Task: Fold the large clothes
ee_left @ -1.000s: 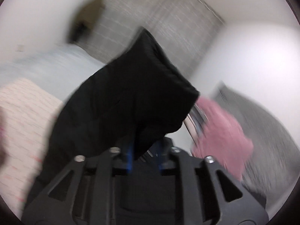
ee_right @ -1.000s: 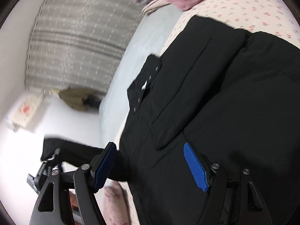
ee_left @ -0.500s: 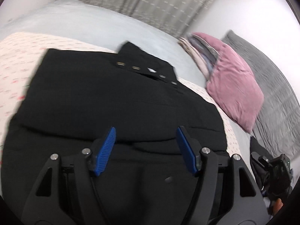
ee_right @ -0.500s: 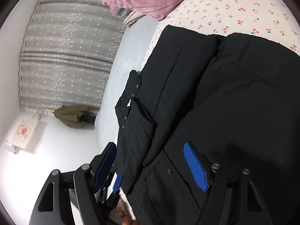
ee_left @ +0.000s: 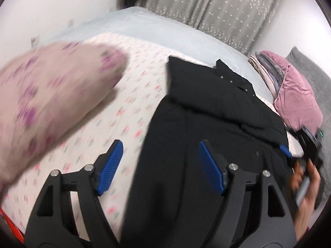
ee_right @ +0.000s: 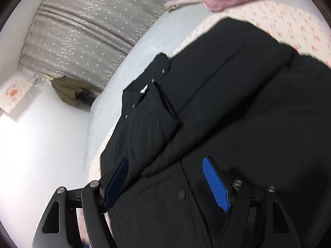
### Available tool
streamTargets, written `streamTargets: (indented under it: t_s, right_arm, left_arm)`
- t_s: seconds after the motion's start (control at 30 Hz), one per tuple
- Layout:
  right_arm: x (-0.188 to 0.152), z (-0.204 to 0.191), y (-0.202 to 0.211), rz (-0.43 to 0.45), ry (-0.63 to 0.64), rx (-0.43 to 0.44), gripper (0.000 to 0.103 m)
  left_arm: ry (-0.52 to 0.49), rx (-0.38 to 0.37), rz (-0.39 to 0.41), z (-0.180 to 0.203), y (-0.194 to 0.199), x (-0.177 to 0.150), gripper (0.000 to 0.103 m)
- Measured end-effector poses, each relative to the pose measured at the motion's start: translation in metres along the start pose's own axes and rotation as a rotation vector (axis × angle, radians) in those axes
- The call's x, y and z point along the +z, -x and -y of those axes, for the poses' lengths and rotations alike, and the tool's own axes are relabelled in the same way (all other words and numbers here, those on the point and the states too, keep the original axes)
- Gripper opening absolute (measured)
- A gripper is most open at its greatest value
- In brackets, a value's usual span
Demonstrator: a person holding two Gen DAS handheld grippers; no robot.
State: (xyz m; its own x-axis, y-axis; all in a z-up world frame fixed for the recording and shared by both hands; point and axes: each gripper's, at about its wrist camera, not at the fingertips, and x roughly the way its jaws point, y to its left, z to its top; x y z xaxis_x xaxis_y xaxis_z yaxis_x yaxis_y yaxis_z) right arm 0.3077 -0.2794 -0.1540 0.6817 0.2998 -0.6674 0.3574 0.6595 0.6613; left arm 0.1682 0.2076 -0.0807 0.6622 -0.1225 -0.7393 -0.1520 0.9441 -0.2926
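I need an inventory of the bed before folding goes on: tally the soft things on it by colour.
Black: 1, the coat
Pink: 1, the cushion
Floral pale pink: 1, the blurred pillow
Mixed pale: 1, the folded stack behind the cushion; its pieces are too small to count
Total: 4

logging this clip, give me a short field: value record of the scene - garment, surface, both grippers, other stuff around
garment: black coat lying on the bed, a sleeve folded across its front
surface: floral bedsheet
left gripper: jaws opening, nothing gripped, over the coat's edge
right gripper: open, empty, over the coat
nearby: pink pillow, grey curtain
blurred: floral-print shape at left, unclear what
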Motion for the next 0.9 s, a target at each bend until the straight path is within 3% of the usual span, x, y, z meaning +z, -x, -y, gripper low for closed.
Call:
streamTargets:
  t_s: [0.13, 0.23, 0.4, 0.53, 0.57, 0.6, 0.8, 0.9]
  right_arm:
    - [0.013, -0.017, -0.021, 0.068, 0.165, -0.116, 0.075]
    - [0.021, -0.018, -0.052, 0.027, 0.226, -0.164, 0.073]
    - [0.024, -0.024, -0.093, -0.020, 0.302, -0.220, 0.061]
    - [0.017, -0.037, -0.113, -0.058, 0.440, -0.253, 0.038]
    - [0.017, -0.037, -0.113, -0.060, 0.448, -0.246, 0.020]
    - [0.017, -0.036, -0.111, -0.073, 0.441, -0.219, 0.016]
    - [0.013, -0.044, -0.074, -0.082, 0.410, -0.190, 0.014]
    - [0.006, -0.043, -0.070, -0.082, 0.437, -0.239, 0.014]
  left_arm:
    - [0.011, 0.021, -0.036, -0.038, 0.015, -0.047, 0.076]
    - [-0.001, 0.054, -0.061, -0.053, 0.017, -0.076, 0.076]
    - [-0.048, 0.072, -0.092, -0.057, 0.008, -0.106, 0.076]
    - [-0.090, 0.076, -0.088, -0.055, 0.006, -0.113, 0.076]
    - [-0.088, 0.076, -0.089, -0.054, 0.005, -0.112, 0.076]
    - [-0.080, 0.072, -0.093, -0.055, 0.005, -0.112, 0.076]
    - [-0.045, 0.044, -0.092, -0.060, 0.005, -0.114, 0.076]
    - [-0.036, 0.045, -0.098, -0.061, 0.005, -0.118, 0.076]
